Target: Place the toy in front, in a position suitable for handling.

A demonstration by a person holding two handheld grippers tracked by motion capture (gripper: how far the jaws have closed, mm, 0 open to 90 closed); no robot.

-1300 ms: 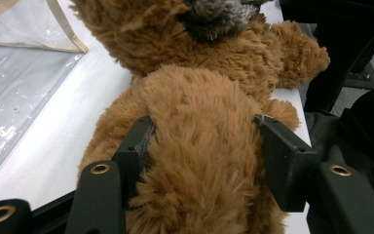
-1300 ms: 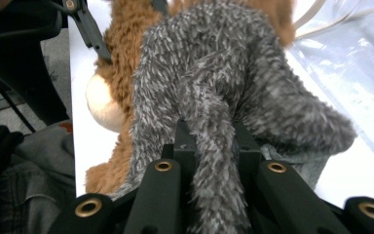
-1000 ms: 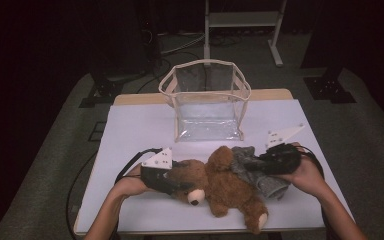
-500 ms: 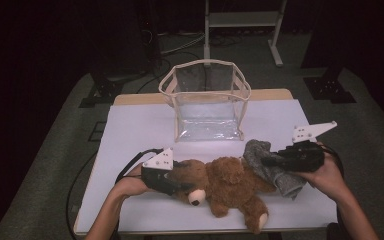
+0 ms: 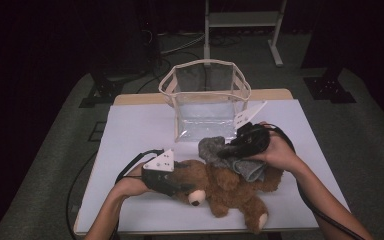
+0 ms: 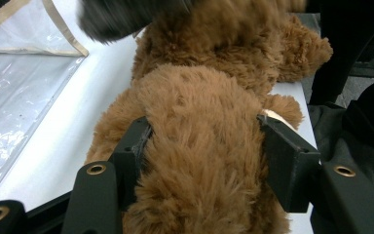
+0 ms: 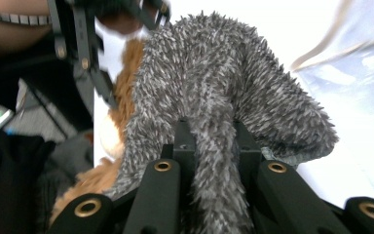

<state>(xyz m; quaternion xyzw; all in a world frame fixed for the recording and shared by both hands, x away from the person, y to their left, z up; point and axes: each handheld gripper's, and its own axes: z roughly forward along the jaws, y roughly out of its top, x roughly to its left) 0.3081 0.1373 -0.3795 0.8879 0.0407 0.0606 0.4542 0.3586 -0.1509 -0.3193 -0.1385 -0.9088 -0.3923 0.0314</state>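
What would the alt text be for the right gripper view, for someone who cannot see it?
Two black tongs pinch a fold of fuzzy grey cloth, seen close up. Behind it lie a brown teddy bear on a white table, and the edge of a clear plastic bag at right.

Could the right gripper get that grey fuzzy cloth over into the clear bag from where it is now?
Probably yes. The right gripper is shut on the grey cloth and held just in front of the clear bag, whose top stands open. Nothing lies between them; the teddy bear, clamped by the left gripper, sits nearer the person.
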